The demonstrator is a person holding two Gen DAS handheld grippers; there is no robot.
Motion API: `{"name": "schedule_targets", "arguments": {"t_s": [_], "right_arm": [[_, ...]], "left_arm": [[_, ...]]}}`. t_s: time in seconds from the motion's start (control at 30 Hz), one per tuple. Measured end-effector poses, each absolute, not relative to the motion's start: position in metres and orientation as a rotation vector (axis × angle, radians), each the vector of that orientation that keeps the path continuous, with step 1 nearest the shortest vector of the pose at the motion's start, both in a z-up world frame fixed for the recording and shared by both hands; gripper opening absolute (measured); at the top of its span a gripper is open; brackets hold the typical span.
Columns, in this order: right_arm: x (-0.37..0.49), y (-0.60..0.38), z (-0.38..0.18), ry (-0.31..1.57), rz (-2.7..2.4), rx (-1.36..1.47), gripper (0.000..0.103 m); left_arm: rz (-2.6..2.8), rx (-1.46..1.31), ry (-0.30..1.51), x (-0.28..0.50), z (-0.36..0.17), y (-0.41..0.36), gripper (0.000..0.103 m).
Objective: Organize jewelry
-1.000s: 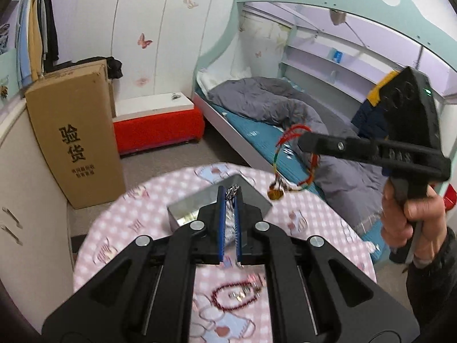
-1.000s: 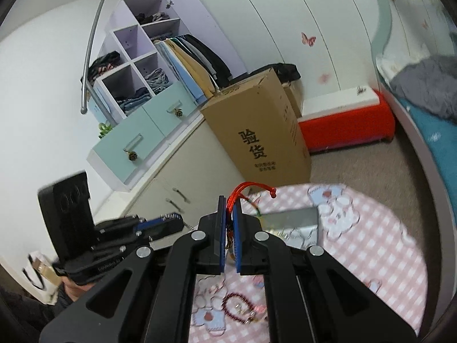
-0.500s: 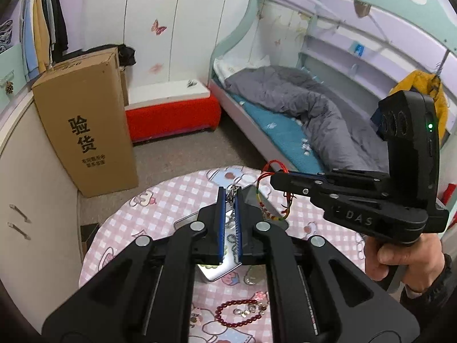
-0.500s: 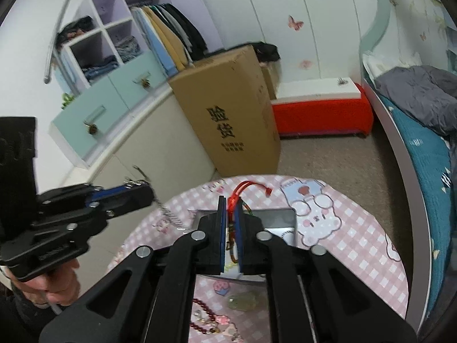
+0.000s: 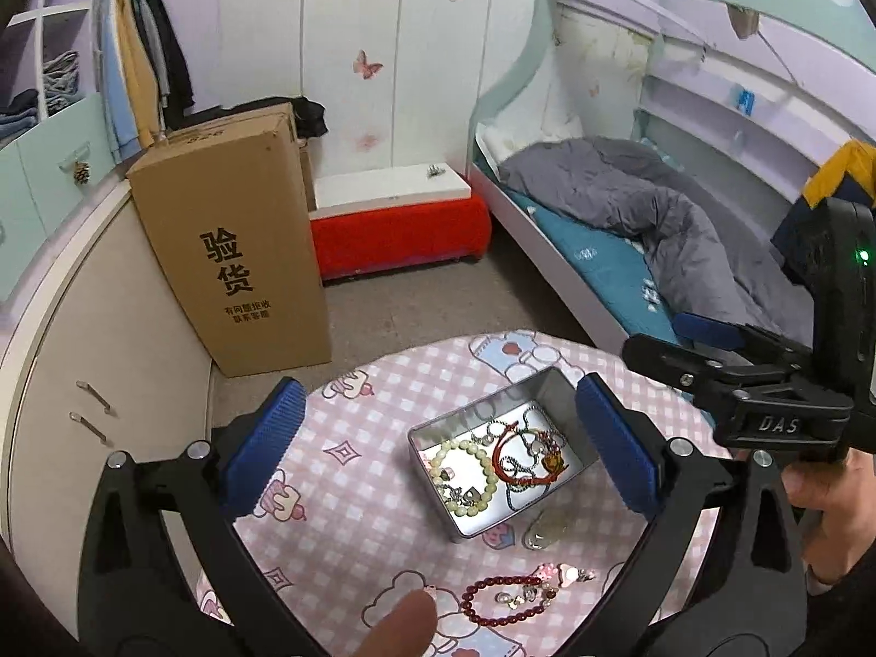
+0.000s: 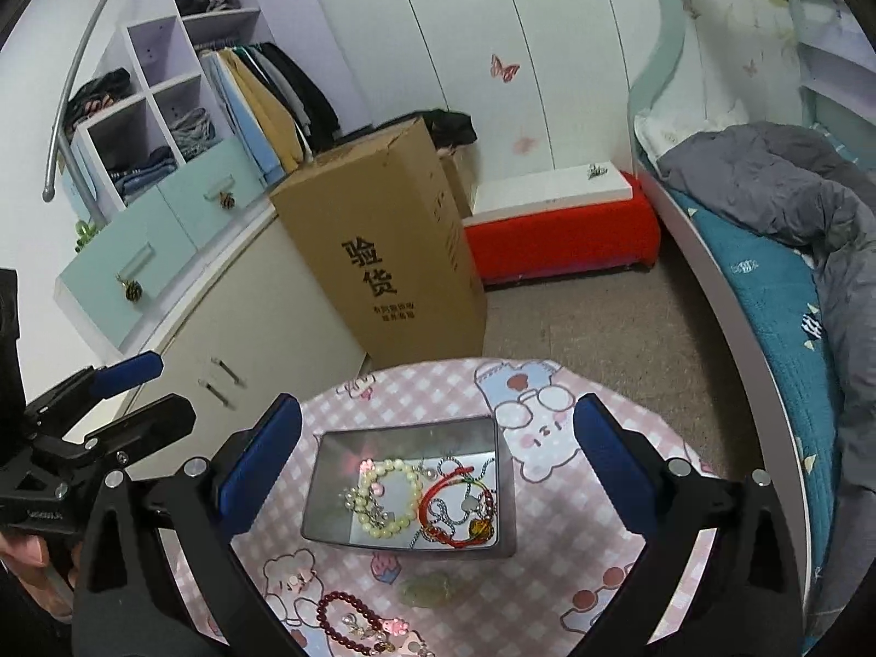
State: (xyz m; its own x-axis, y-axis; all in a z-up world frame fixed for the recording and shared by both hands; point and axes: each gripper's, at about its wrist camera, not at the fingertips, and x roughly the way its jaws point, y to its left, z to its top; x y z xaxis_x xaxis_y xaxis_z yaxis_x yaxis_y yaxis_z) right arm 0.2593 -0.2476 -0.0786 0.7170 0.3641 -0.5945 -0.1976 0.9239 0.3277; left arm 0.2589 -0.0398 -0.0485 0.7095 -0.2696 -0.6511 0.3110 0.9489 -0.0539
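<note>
**Both grippers empty above the tin**

Left wrist view: the left gripper (image 5: 438, 438) hangs with its blue pads spread wide and nothing between them, framing the metal tin (image 5: 580, 421) on the pink checked tablecloth (image 5: 350, 498). Inside the tin lie a pale bead bracelet (image 5: 465, 471), a red cord bracelet (image 5: 520, 454) and silver chains. In front of the tin, a pale green stone (image 5: 545, 528) and a dark red bead bracelet (image 5: 506, 599) remain loose, likely next. The right gripper (image 5: 684, 350) juts in beside the tin, jaws apart.

Right wrist view: the right gripper (image 6: 438, 449) is likewise spread and empty over the tin (image 6: 323, 471). A cardboard box (image 6: 383, 241) stands beyond the tin, clear of the work.
</note>
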Motion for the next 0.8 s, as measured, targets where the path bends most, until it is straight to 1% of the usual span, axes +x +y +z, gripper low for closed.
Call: {"name": "schedule_targets", "arguments": {"t_s": [0.23, 0.4, 0.57, 0.8], "right_arm": [[0.236, -0.249, -0.056, 0.639, 0.313, 0.238, 0.095], [0.211, -0.249, -0.050, 0.619, 0.284, 0.196, 0.095], [0.180, -0.249, -0.069, 0.636, 0.250, 0.157, 0.096], [0.148, -0.237, -0.118, 0.749, 0.245, 0.085, 0.096]], "left_arm": [[-0.294, 0.009, 0.641, 0.240, -0.033, -0.019, 0.097], [-0.266, -0.002, 0.617, 0.223, -0.036, -0.006, 0.097], [-0.266, -0.043, 0.626, 0.205, -0.057, 0.007, 0.097], [-0.257, -0.042, 0.715, 0.187, -0.115, 0.016, 0.097]]}}
